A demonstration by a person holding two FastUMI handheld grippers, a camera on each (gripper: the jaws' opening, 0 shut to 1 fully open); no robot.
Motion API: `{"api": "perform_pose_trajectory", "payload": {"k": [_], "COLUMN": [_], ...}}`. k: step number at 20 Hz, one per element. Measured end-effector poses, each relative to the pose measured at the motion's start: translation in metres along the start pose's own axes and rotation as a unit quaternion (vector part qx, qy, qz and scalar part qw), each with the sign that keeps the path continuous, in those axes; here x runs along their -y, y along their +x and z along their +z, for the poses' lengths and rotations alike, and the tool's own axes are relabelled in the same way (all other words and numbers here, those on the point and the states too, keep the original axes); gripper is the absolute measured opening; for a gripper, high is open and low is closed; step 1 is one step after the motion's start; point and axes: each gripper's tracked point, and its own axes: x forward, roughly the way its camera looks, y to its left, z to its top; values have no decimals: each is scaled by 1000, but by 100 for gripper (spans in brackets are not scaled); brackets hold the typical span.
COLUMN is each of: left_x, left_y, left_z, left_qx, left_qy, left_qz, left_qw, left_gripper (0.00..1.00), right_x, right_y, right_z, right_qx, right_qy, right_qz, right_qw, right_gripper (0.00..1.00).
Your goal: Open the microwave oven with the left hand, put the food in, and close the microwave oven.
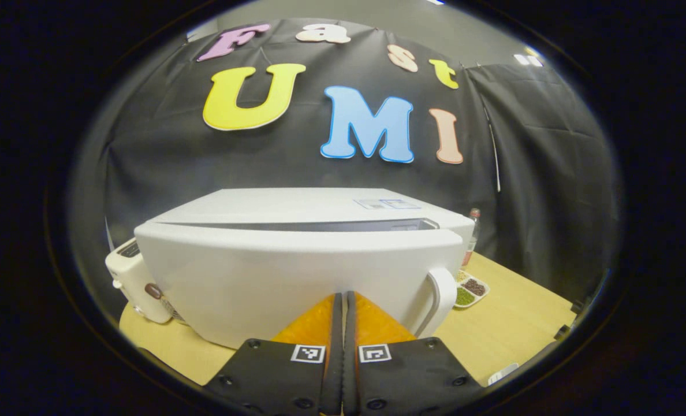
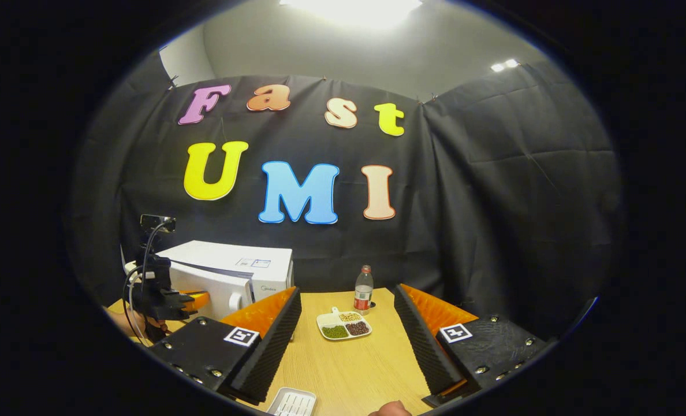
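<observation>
The left claw has its fingers pressed together, empty, right up against the white microwave oven's door, whose handle sits just beside it. The microwave stands toward the worktop's left rear edge. The right claw hangs wide apart above the worktop's middle. Beyond it lie a divided plate of beans and a bottle by the back edge.

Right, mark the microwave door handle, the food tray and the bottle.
microwave door handle (image 1: 441,300), left gripper view, on the white loop's curved bar.
food tray (image 2: 343,325), right gripper view, on the divider between its compartments.
bottle (image 2: 364,296), right gripper view, on its labelled body.
</observation>
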Motion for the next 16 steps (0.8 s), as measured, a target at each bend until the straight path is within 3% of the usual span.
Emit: {"api": "perform_pose_trajectory", "payload": {"k": [4,7,10,16], "left_x": [0,-6,1,13], "left_y": [11,21,26,-49], "left_z": [7,10,9,59], "left_qx": [7,10,-11,48], "left_qy": [-25,4,-6,-2], "left_qz": [6,21,27,59], "left_qw": [1000,1000,1000,997], "left_gripper": [7,7,7,7], "right_x": [-9,-18,-26,-31], "right_y": [5,5,6,-1], "right_z": [1,10,12,28], "right_qx": [-2,6,7,31], "right_qy": [-7,-5,-13,-15], "right_qz": [10,22,43,109], "right_qw": [1000,1000,999,993], "right_gripper": [98,98,98,98]}}
